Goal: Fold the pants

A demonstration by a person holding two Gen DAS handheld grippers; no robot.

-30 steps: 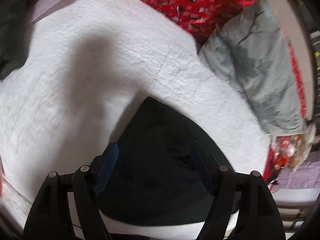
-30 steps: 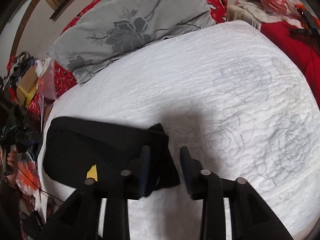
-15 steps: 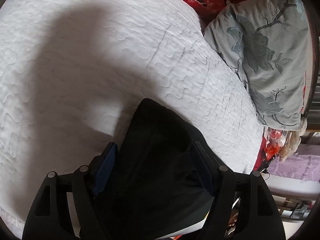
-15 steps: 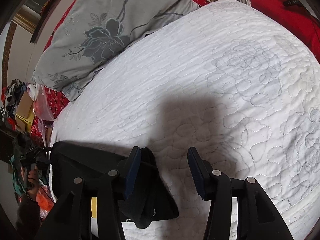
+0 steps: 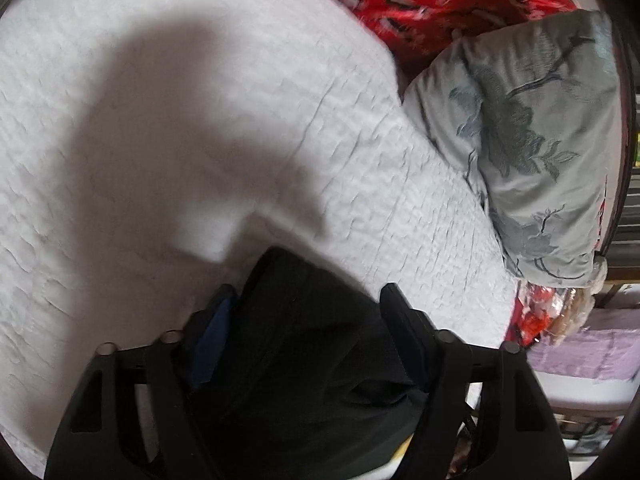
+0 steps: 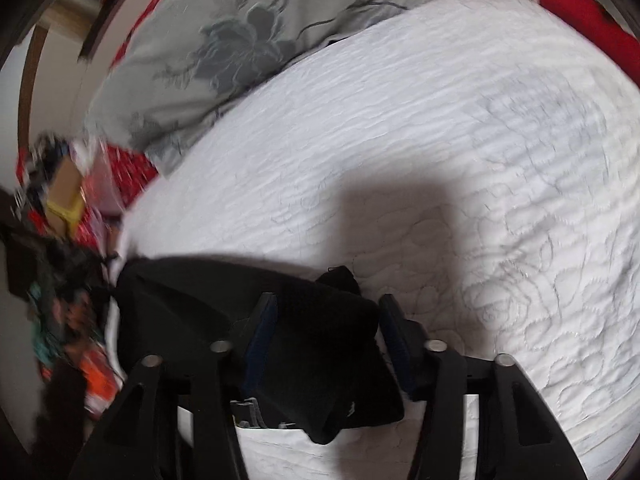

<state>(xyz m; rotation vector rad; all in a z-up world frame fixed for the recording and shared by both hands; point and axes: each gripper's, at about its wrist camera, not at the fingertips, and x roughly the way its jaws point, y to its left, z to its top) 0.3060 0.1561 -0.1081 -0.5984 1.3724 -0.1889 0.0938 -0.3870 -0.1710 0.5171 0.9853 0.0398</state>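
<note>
The black pants (image 5: 304, 352) lay bunched on the white bed quilt (image 5: 200, 100), filling the gap between the spread fingers of the left gripper (image 5: 308, 300), which gripped nothing. Only the right view showed the folded bundle's full width running out past the left finger, with its corner (image 6: 340, 280) between the parted fingers of the right gripper (image 6: 326, 312), and floor clutter (image 6: 60, 208) beyond. A gray flowered pillow (image 5: 532, 152) lay beyond the right finger in the left view. Half a second before, the corner sat beside the right gripper's left finger; now it lay between both.
</note>
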